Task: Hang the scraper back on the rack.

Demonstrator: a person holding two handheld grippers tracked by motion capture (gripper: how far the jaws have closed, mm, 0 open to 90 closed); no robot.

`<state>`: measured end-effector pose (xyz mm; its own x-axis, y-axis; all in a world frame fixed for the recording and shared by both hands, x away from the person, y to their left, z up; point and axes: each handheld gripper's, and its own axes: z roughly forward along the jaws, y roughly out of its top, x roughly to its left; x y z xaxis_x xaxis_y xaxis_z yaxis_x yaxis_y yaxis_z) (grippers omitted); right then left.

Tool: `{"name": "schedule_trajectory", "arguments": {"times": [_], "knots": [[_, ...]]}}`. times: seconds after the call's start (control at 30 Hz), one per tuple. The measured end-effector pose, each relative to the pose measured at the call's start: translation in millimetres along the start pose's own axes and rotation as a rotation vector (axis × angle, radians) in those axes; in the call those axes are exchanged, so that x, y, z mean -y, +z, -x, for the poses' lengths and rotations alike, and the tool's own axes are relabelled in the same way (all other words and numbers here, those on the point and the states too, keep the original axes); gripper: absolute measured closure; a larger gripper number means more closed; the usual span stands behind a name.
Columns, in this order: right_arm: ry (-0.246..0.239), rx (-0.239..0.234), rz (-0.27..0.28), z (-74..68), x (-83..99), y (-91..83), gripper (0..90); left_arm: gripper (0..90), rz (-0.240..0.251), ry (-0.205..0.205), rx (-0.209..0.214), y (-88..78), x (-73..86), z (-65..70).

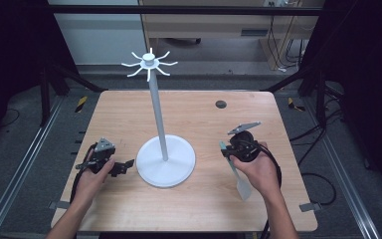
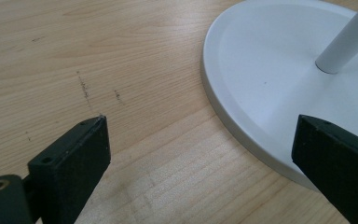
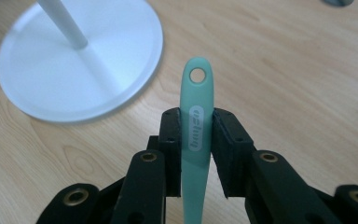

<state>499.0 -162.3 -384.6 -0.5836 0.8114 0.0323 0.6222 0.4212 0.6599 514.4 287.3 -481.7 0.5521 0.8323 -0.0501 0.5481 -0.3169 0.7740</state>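
A white stand with a round base point(image 1: 166, 162) and a tall pole point(image 1: 156, 109) topped by curved hooks point(image 1: 149, 63) stands mid-table. My right gripper point(image 3: 196, 123) is shut on the handle of a mint-green spatula point(image 3: 196, 126), whose hanging hole point(image 3: 197, 75) pokes out past the jaws. In the high view the right gripper point(image 1: 229, 149) is right of the base, and the spatula blade point(image 1: 242, 186) trails back over the hand. My left gripper point(image 2: 200, 140) is open, nothing between its jaws, beside the left edge of the base point(image 2: 242, 135); it shows as the left gripper point(image 1: 124, 165) in the high view.
The wooden table point(image 1: 189, 209) has a dark round grommet point(image 1: 221, 104) at the back right. Black frame posts and cables stand around the table on the grey floor. Bare wood lies in front of the base and behind it.
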Motion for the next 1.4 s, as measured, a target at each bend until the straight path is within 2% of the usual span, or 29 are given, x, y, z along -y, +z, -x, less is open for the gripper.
{"name": "schedule_trajectory", "arguments": {"times": [0.4, 0.73, 0.93, 1.4], "knots": [[0.009, 0.018, 0.173, 4.2, -8.8, -39.0, 74.3, 4.0, -0.002, 0.002, 0.001, 0.0, -0.1, 0.1], [-0.009, 0.028, 0.269, 2.0, -23.5, -55.2, 74.3, 4.0, 0.001, -0.002, 0.002, -0.2, 0.0, -0.5], [-0.019, 0.022, 0.319, -1.8, -32.1, -63.2, 74.4, 4.0, 0.000, -0.001, 0.000, -0.5, 0.0, -0.9], [-0.027, 0.003, 0.381, -7.4, -47.3, -75.8, 74.3, 4.0, 0.001, -0.003, 0.002, -0.8, 0.1, -1.1]]}}
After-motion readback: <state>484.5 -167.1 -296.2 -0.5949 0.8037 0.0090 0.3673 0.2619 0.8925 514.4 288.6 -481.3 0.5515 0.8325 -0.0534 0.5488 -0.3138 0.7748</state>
